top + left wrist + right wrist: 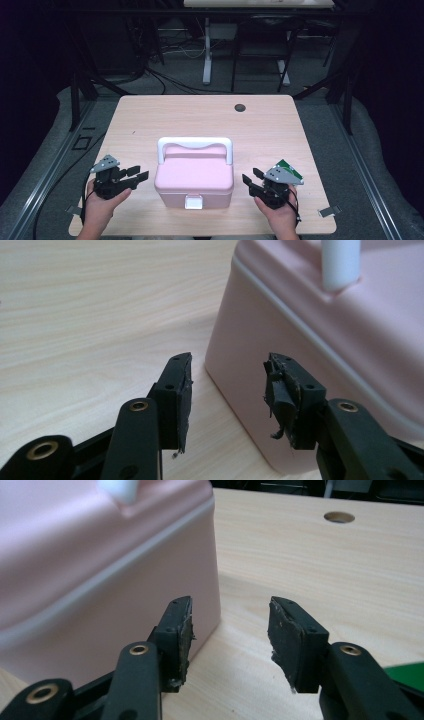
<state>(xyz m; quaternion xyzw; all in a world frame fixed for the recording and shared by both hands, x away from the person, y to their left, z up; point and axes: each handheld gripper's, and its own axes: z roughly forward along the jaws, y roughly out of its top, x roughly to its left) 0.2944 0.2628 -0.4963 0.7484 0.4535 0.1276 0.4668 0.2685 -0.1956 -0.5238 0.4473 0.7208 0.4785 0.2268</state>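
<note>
High view has me flanking the pink box [194,182]: my left gripper [138,176] sits just off its left wall and my right gripper [251,179] just off its right wall, both pointing inward at it, neither touching. The box stands upright on the table [150,115] between the two, lid down, white handle [195,145] folded toward the far side and the white latch [194,202] on the wall facing me. I read that symmetric stance as a set-up for working on the box from both sides, either steadying it or lifting it by its walls.

From the left gripper view the jaws stand apart with nothing between them; the box's rounded corner [260,385] lies just ahead and a little to one side of the pads, with bare wood under them. The right gripper view shows the same: jaws apart and empty, the box wall [100,605] just beyond one pad, open table ahead of the other, a cable hole [339,516] farther off.

I judge the latch must be freed before the lid can lift.
</note>
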